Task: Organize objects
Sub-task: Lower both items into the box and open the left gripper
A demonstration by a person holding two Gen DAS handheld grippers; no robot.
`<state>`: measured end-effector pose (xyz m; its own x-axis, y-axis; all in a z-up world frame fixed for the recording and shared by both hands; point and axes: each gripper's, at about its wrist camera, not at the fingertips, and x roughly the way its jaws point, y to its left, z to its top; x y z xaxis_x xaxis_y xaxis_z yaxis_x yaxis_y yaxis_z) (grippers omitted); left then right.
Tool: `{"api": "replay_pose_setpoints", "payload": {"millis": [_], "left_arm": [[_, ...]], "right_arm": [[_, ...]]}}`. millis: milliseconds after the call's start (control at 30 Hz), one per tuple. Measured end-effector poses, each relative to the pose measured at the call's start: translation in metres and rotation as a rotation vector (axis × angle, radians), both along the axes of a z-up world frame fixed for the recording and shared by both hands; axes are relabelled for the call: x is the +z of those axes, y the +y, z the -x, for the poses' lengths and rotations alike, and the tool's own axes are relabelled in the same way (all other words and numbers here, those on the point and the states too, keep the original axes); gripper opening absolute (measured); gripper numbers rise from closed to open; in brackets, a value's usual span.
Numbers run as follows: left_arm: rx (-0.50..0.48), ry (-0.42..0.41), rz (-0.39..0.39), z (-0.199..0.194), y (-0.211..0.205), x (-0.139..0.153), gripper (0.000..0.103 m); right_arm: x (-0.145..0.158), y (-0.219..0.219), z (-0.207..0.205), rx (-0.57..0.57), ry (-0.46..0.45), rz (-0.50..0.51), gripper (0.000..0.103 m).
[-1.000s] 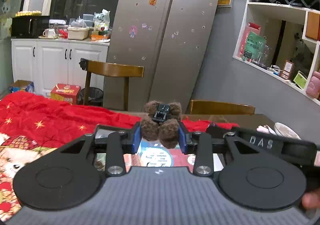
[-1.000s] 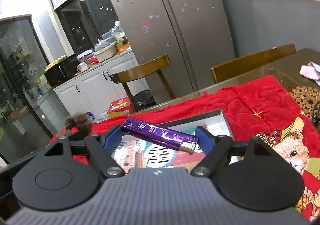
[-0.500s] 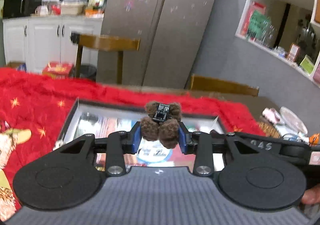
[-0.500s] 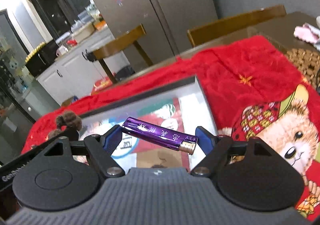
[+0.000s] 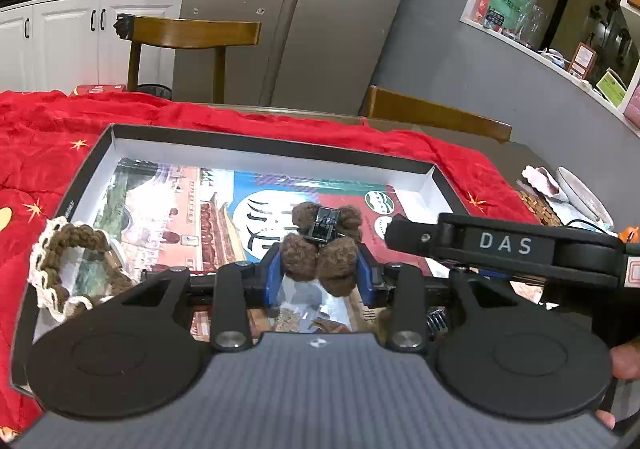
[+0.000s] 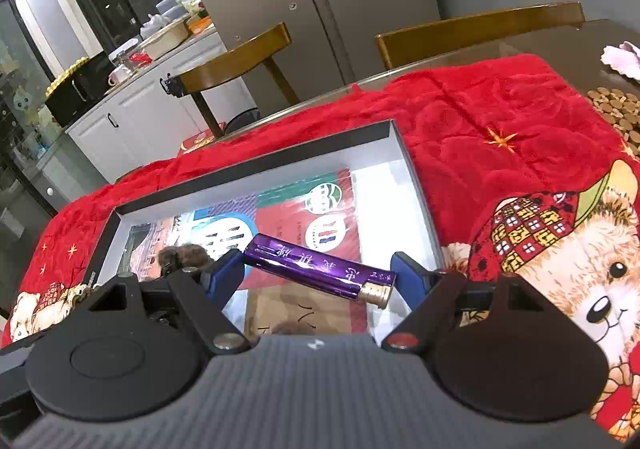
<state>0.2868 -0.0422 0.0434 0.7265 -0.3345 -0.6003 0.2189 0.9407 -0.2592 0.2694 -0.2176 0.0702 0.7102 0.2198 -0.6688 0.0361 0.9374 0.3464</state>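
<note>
My left gripper [image 5: 319, 275] is shut on a brown fuzzy hair clip [image 5: 322, 245] with a black clasp, held above the open black-and-white box [image 5: 276, 151]. A purple lighter [image 6: 318, 271] with a gold cap lies crosswise between the blue pads of my right gripper [image 6: 320, 277], which is shut on it over the same box [image 6: 256, 173]. The hair clip [image 6: 186, 254] shows at the left of the right wrist view. In the left wrist view the right gripper's black body [image 5: 508, 249] reaches in from the right. Printed cards [image 5: 224, 205] line the box floor.
A crocheted brown and white piece [image 5: 70, 261] hangs over the box's left wall. The box sits on a red blanket [image 6: 500, 117] with a bear print. Wooden chairs [image 5: 192, 35] stand behind the table. A dish and wooden beads [image 5: 560, 193] lie at the right.
Both grippers have come down and tilted toward the box, which now fills more of each view. Each still holds its object the same way.
</note>
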Motion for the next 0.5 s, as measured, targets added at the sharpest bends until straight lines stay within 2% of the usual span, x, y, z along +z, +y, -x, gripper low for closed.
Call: {"api": "replay_pose_setpoints", "payload": {"millis": [200,400,500], "left_arm": [[0.000,0.026,-0.003,-0.004,-0.001,-0.011,0.043],[0.002,0.033,-0.001,-0.008,-0.001,-0.013,0.043],[-0.001,0.035,-0.008,-0.008,-0.004,-0.014,0.043]], "right_arm": [[-0.001,0.006,-0.002,0.007,-0.005,0.044,0.080],[0.000,0.006,0.000,0.022,0.016,-0.019,0.080],[-0.001,0.010,0.000,0.026,0.012,0.006,0.080]]}}
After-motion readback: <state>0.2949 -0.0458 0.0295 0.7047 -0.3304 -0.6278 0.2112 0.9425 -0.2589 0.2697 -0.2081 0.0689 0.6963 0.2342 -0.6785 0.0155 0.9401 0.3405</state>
